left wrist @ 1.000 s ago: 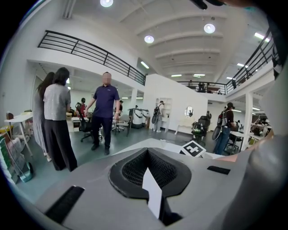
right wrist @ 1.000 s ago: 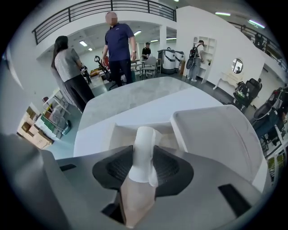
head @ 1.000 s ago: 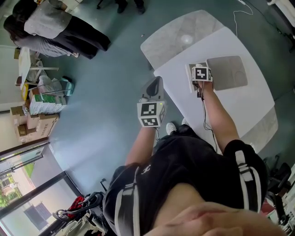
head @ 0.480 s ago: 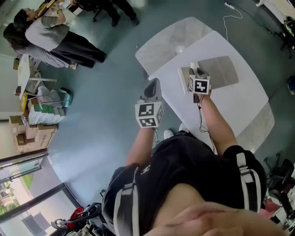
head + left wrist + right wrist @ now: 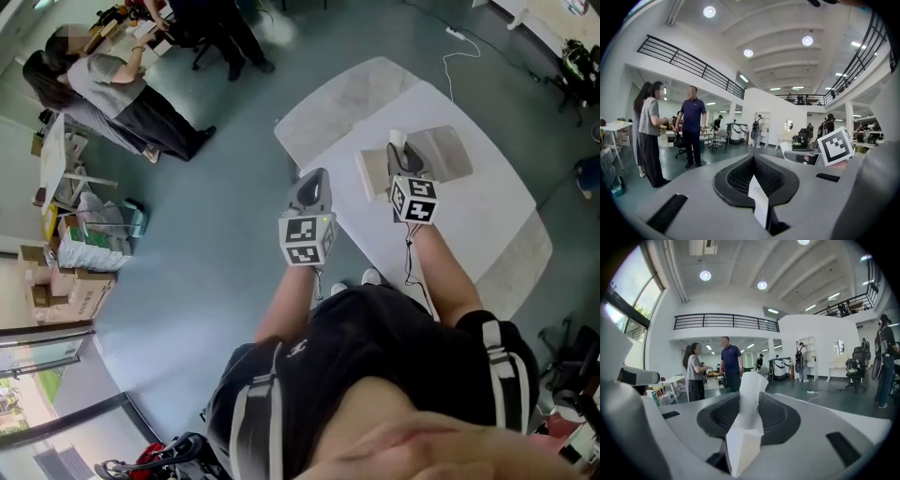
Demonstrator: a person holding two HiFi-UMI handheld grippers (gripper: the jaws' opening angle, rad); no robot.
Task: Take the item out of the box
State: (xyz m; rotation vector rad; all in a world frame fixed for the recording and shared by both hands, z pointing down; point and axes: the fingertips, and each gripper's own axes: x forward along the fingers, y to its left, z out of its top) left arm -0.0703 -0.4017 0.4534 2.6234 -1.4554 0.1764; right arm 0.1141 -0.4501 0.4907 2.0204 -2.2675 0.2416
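Note:
A flat grey box (image 5: 446,150) lies on the white table (image 5: 487,220), with a pale flap (image 5: 371,172) at its left side. My right gripper (image 5: 397,143) hangs above the box's left edge. Its jaws are closing on a white folded item (image 5: 744,423) that stands up between them; the item's tip (image 5: 397,138) shows at the gripper's end. My left gripper (image 5: 312,180) is off the table's left edge, over the floor, with its jaws together. A small white tab (image 5: 759,202) sits in their seam.
A round marble table (image 5: 345,94) adjoins the white one at the back. Two people (image 5: 112,84) stand at a desk far left. Cardboard boxes (image 5: 66,277) and bags line the left wall. A cable (image 5: 461,42) trails on the floor behind the table.
The right gripper has lifted a little off the box towards the person, with the white item in its jaws. The left gripper has barely moved. The head view has swung.

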